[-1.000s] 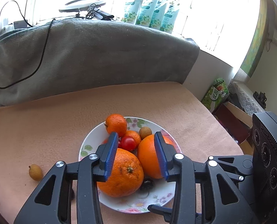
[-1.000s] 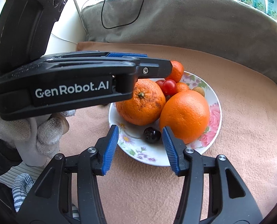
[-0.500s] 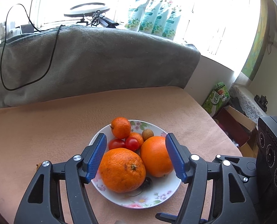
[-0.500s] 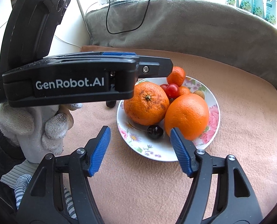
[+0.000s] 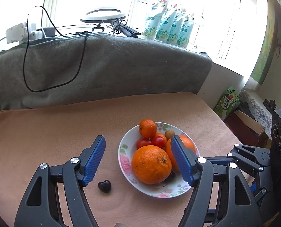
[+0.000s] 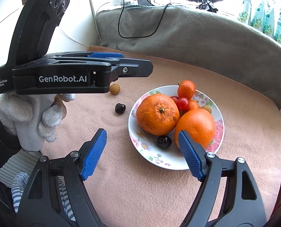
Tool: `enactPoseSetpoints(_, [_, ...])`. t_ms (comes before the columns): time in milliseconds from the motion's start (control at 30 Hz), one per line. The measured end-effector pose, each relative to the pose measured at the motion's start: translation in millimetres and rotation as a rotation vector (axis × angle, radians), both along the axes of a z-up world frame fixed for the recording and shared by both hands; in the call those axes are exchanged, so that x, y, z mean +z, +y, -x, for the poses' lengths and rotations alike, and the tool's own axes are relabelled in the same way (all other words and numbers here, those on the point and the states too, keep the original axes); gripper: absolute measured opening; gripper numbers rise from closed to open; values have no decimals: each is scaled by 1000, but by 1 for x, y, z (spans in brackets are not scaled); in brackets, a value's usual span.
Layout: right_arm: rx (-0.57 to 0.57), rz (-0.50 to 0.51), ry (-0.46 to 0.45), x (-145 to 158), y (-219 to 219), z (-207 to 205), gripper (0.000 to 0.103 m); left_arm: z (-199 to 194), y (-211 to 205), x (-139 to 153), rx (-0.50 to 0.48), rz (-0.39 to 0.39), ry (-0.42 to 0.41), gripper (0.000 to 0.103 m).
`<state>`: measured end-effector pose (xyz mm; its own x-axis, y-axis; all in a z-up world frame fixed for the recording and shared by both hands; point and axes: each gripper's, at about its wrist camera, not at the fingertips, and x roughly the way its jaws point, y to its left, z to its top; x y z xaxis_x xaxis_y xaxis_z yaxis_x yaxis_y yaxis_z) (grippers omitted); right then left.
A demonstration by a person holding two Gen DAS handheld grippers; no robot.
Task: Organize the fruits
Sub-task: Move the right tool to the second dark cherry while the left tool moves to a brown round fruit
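Most of the fruit is in the plate [image 6: 180, 165] now. Two big oranges sit up front, one with its stem end up [image 6: 157, 114] and a smoother one [image 6: 196, 126] beside it, touching. Behind them a mandarin [image 6: 186, 89] perches at the far rim, with two cherry tomatoes [image 6: 183, 103] tucked against it, another small orange fruit and a longan [image 5: 169, 134] peeking out at the back. One dark cherry [image 6: 164, 141] lies in the plate's near side, just in front of the oranges.

Two pieces are not in yet, by my count. A second cherry [image 6: 120, 108] rests on the peach cloth [image 6: 140, 189] just left of the plate, and a longan [image 6: 114, 89] sits a little further out, near the left gripper's body.

The left gripper [image 5: 137, 158] hangs above the near edge of the plate, jaws opening, nothing pinched; in its own view the loose cherry lies below its left finger. The right gripper [image 6: 141, 152] hovers low in front of the plate, jaws opening too, and empty; the plated cherry shows through the gap but no pad touches it. A gloved hand [image 6: 32, 117] holds the left tool.

So it looks close to finished: the loose cherry and the stray longan seem to be what's left, and the cherry is the nearer pick.
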<state>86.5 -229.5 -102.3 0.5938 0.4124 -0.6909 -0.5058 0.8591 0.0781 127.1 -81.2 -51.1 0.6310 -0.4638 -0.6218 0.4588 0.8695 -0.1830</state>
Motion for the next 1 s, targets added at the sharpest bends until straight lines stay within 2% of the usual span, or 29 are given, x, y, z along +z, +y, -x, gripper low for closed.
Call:
enactPoseSetpoints(333, [157, 117, -66, 19, 42, -18, 80, -21, 77, -10, 128, 4, 52, 71])
enactPoseSetpoints(467, [203, 150, -43, 15, 57, -29, 80, -28, 98, -20, 155, 17, 83, 71])
enactPoseSetpoints(533, [228, 159, -30, 12, 64, -34, 80, -28, 104, -24, 154, 14, 92, 66])
enactPoseSetpoints(567, [243, 166, -26, 11, 67, -36, 77, -29, 106, -27, 153, 15, 101, 65])
enactPoseSetpoints(633, [280, 181, -14, 9, 75, -40, 71, -30, 109, -35, 147, 16, 124, 55])
enactPoseSetpoints(867, [383, 267, 54, -10, 102, -57, 53, -33, 103, -57, 102, 16, 193, 49])
enactPoseSetpoints(1000, [408, 289, 89, -20, 112, -69, 50, -38, 102, -68, 84, 37, 242, 44])
